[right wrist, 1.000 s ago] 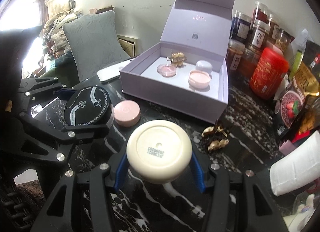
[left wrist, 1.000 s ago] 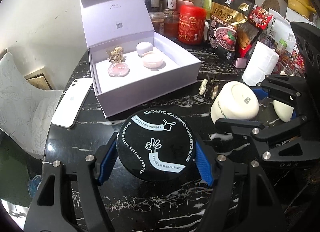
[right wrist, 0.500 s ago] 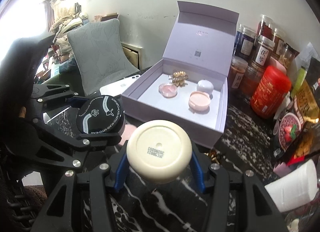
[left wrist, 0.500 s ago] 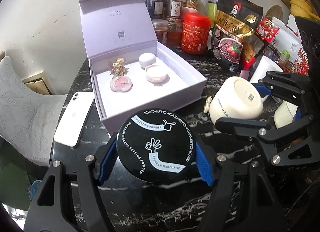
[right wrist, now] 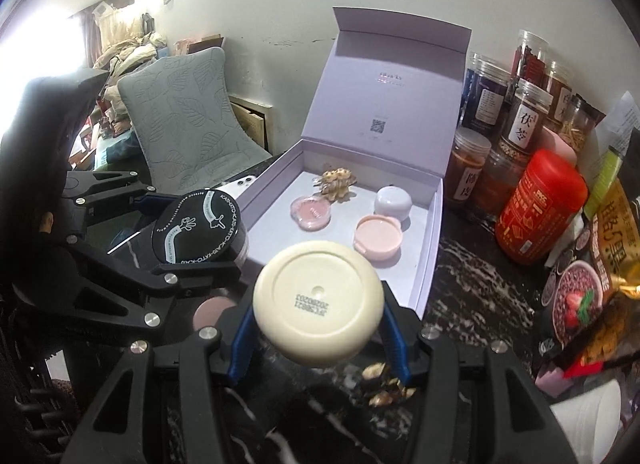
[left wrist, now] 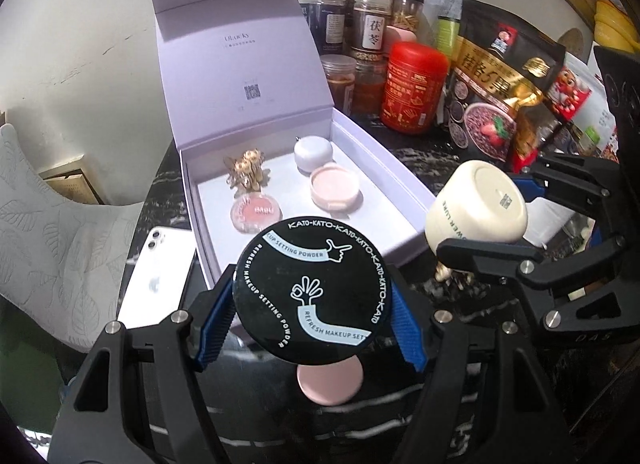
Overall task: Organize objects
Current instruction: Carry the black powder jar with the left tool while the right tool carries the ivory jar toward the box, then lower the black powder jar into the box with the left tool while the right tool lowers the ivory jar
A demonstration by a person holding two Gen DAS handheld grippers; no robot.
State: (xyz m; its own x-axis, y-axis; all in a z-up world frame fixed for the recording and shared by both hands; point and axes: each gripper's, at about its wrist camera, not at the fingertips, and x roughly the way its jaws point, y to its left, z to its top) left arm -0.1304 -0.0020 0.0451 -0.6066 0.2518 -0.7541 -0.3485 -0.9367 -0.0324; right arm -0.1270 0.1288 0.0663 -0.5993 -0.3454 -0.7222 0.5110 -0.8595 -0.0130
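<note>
My left gripper [left wrist: 310, 304] is shut on a black setting powder jar [left wrist: 311, 289] and holds it above the table, just in front of the open lilac gift box [left wrist: 400, 184]. My right gripper [right wrist: 318, 322] is shut on a cream jar [right wrist: 318, 306], held bottom-up beside the box's near right corner; it also shows in the left wrist view [left wrist: 476, 206]. The box holds a gold hair clip [left wrist: 246, 172], a pink blush compact [left wrist: 256, 214], a pink round case [left wrist: 334, 188] and a white jar [left wrist: 313, 150]. A pink round compact [left wrist: 330, 382] lies on the table under the black jar.
A white phone [left wrist: 154, 276] lies left of the box. Spice jars [left wrist: 372, 30], a red canister [left wrist: 414, 88] and snack bags [left wrist: 500, 100] crowd the back right. A gold clip [right wrist: 384, 384] lies on the black marble table [right wrist: 480, 304]. A grey cushioned chair [right wrist: 188, 132] stands at the left.
Both grippers have risen and moved toward the box with their jars. The pink compact under the black jar has come into the left wrist view.
</note>
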